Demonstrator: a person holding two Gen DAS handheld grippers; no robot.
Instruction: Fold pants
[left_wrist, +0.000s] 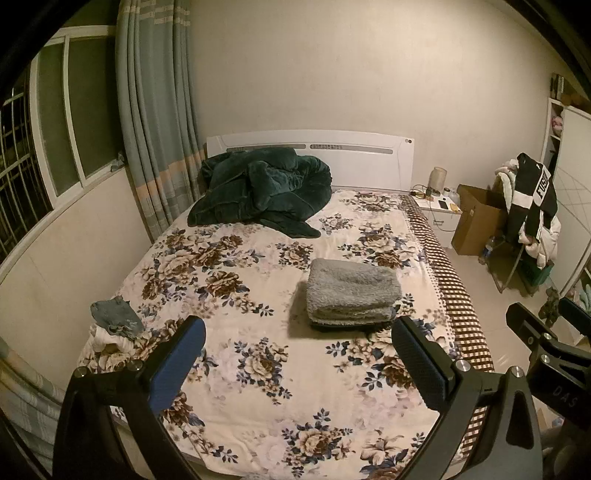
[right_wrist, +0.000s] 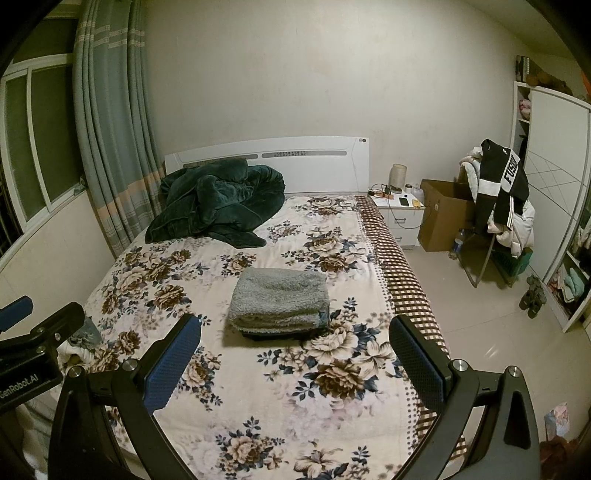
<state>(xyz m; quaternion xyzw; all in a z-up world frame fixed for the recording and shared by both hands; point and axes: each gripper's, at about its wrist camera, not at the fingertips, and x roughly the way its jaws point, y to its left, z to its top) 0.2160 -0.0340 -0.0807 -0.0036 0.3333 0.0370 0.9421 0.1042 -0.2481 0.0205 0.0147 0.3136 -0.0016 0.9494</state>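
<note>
A folded stack of grey fleecy pants (left_wrist: 352, 291) lies on a bed (left_wrist: 258, 387), toward its right half and midway between the near and far ends. A darker layer peeks out under the stack's near edge; what it is cannot be made out. The stack's long axis runs left to right across the bed, with its rounded fold along the far side.

The left gripper (left_wrist: 297, 363) and right gripper (right_wrist: 295, 360) both hang above the near end of the bed, fingers spread wide and holding nothing.

The bed has a cream bedspread with brown and blue flowers. A small heap of clothes (left_wrist: 112, 321) at the near left edge is partly cut off by a finger. A rumpled dark green blanket (left_wrist: 264, 192) sits against the white headboard (left_wrist: 365, 162). Curtains (left_wrist: 155, 110) hang far left; a nightstand (right_wrist: 400, 214), cardboard box (right_wrist: 445, 218) and clothes-draped chair (right_wrist: 495, 206) stand right.
</note>
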